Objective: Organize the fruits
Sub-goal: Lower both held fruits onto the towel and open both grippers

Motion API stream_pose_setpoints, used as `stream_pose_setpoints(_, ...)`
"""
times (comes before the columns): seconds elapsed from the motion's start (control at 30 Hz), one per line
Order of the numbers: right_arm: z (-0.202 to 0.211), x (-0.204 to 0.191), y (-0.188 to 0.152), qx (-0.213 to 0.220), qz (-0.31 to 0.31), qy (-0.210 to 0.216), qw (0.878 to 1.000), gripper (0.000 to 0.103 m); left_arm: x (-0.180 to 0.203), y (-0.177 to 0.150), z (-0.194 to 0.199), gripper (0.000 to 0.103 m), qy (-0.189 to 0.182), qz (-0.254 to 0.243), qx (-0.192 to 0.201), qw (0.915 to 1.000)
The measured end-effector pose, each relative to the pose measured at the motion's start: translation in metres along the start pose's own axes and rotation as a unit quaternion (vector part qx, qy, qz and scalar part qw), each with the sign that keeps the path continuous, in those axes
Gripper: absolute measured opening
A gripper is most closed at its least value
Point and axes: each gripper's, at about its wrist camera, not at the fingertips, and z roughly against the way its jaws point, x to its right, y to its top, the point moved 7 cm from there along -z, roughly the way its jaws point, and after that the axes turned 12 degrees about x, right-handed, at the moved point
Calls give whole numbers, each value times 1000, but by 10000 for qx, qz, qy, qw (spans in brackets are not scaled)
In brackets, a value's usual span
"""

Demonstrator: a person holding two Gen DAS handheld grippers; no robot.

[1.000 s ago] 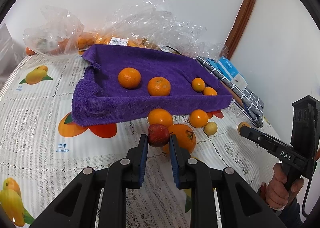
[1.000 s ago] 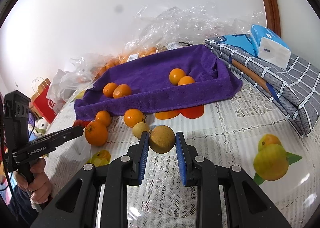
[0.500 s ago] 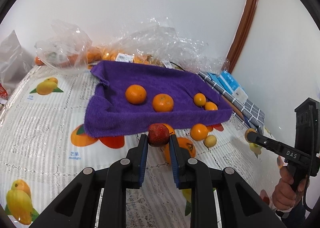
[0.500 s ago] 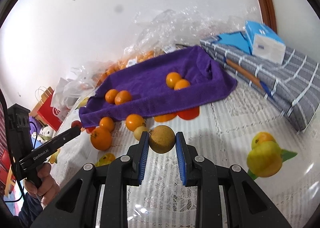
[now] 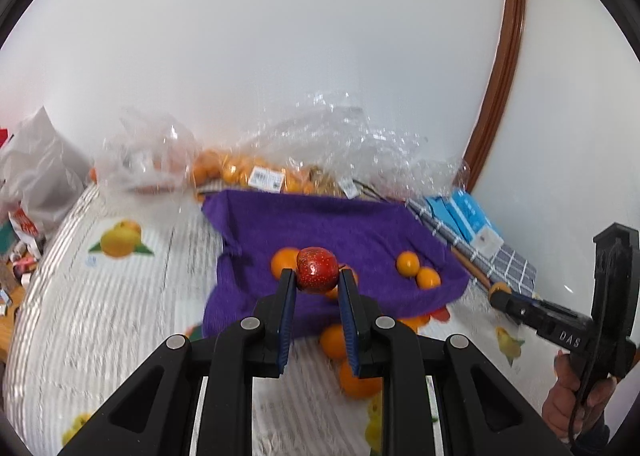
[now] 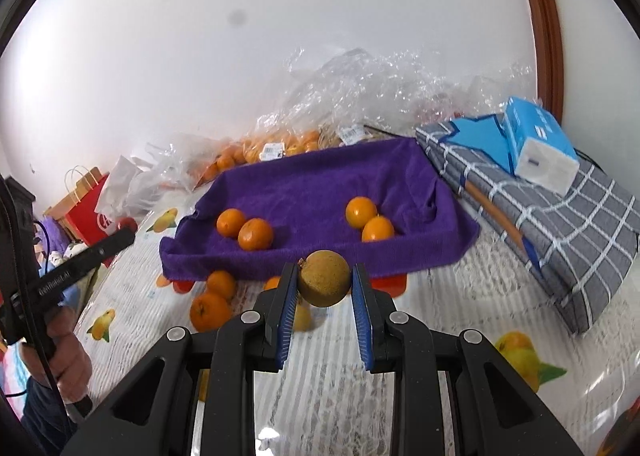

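My left gripper [image 5: 317, 280] is shut on a small red fruit [image 5: 317, 270] and holds it raised in front of the purple towel tray [image 5: 320, 228]. My right gripper [image 6: 325, 286] is shut on a brownish-yellow round fruit [image 6: 325, 283], held above the table before the tray's front wall [image 6: 280, 262]. Several oranges lie in the tray: two on the left [image 6: 245, 228] and two on the right [image 6: 368, 217]. More oranges [image 6: 211, 302] and a small yellow fruit lie on the tablecloth in front of the tray.
Clear plastic bags of oranges [image 6: 280, 143] lie behind the tray against the wall. A folded checked cloth [image 6: 560, 215] with a blue tissue pack [image 6: 540, 143] lies right of the tray. A red paper bag [image 6: 86, 211] stands at the far left.
Both grippers have risen with their fruits held. The left one has lifted and tilted up, so the tray sits lower in its view. The right one has moved a little nearer the tray.
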Motion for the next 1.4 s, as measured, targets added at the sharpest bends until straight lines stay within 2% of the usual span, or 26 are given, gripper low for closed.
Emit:
stream_pose_setpoints(0.17, -12, -5, 14, 58, 69, -9, 10000, 27, -1, 11, -22, 21, -6, 119, -4, 9999)
stream_pose_setpoints(0.33, -37, -11, 22, 72, 114, 4, 9999, 27, -5, 12, -54, 21, 62, 90, -167, 9998)
stream_pose_setpoints(0.43, -58, -12, 23, 11, 81, 16, 10000, 27, -7, 5, -72, 21, 127, 1, -308, 9994)
stream_pose_setpoints(0.67, -107, -15, 12, -260, 79, 45, 9996, 27, -20, -25, -95, 21, 144, 182, -690, 9973)
stream_pose_setpoints(0.77, -118, -13, 2, -394, 52, -57, 9992, 27, -20, -31, -99, 21, 307, 79, -739, 9968)
stream_pose_setpoints(0.93, -124, -8, -4, -450, 7, -73, 9990, 27, -13, -31, -100, 21, 313, -29, -661, 9973)
stream_pose_setpoints(1.4, -131, -7, -13, -542, 121, -298, 9980, 27, -5, -39, -109, 21, 290, -199, -815, 9960)
